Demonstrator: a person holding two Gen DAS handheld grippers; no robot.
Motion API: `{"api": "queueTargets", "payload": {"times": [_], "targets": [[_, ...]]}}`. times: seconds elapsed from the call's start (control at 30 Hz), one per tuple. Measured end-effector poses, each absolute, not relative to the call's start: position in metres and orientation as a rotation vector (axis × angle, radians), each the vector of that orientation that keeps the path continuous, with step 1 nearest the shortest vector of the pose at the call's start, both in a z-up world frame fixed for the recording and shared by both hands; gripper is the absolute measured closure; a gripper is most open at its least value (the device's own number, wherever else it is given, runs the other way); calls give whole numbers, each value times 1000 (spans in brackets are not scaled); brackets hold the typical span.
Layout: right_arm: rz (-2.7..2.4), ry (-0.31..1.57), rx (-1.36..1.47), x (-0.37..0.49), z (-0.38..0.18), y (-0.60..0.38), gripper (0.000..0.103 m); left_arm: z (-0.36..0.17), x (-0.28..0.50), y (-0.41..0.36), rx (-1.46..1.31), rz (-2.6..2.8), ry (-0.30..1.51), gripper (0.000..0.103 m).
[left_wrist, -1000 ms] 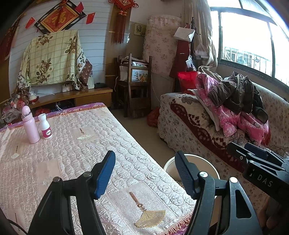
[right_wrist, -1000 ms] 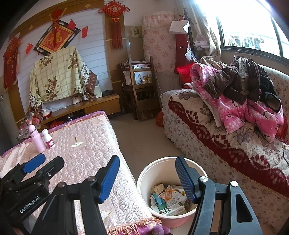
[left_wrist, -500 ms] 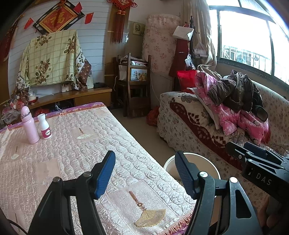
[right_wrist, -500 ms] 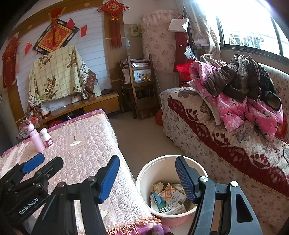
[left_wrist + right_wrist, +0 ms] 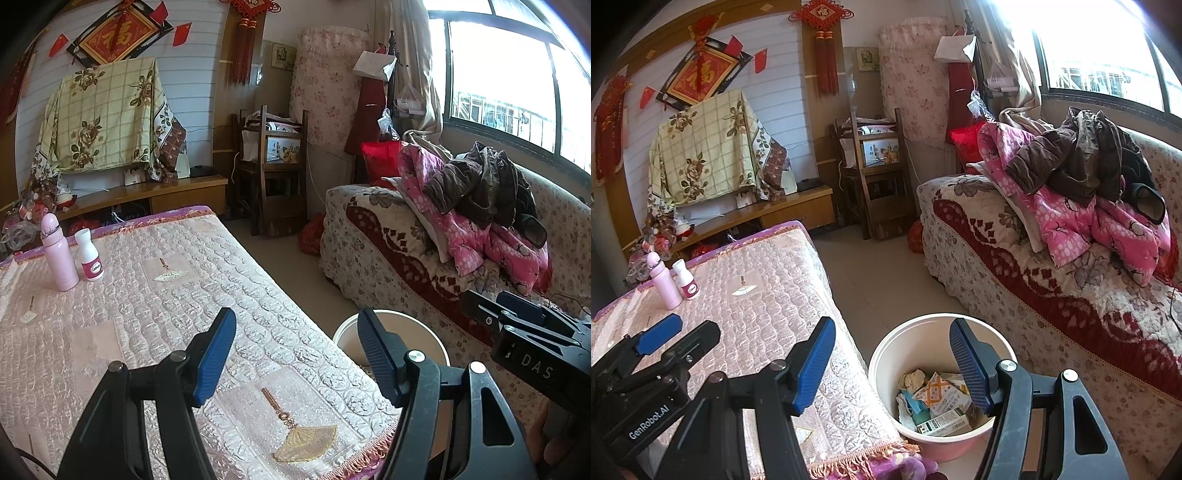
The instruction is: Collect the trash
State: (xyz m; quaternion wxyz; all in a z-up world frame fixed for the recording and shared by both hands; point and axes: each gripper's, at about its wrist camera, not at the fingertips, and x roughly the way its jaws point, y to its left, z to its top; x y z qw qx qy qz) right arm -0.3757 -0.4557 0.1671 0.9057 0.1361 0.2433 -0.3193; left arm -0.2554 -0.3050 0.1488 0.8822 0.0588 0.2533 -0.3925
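Both grippers gape wide, holding nothing: right gripper [image 5: 892, 363] hangs over the trash-filled bucket [image 5: 923, 328], left gripper [image 5: 295, 356] over the quilted table [image 5: 147, 295], bottles [image 5: 59, 258] far ahead-left.

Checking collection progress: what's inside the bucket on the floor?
The bucket holds crumpled paper, an orange-patterned wrapper and a small carton. The right hand-held gripper finger covers part of it; lower layers are hidden.

At lower left, a glossy quilted satin tablecloth [image 5: 155, 295] bears two smooth plastic bottles [image 5: 72, 258]; a smooth plastic bin [image 5: 923, 339] holds crumpled paper and cardboard trash [image 5: 938, 402].
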Motion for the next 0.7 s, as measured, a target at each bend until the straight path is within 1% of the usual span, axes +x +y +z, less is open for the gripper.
{"api": "queueTargets", "payload": {"times": [0.4, 0.7], "targets": [[-659, 508, 280, -375, 165, -457, 35, 146, -254, -305, 124, -829, 542, 34], [-662, 537, 277, -368, 157, -457, 35, 135, -243, -300, 112, -831, 590, 34]]}}
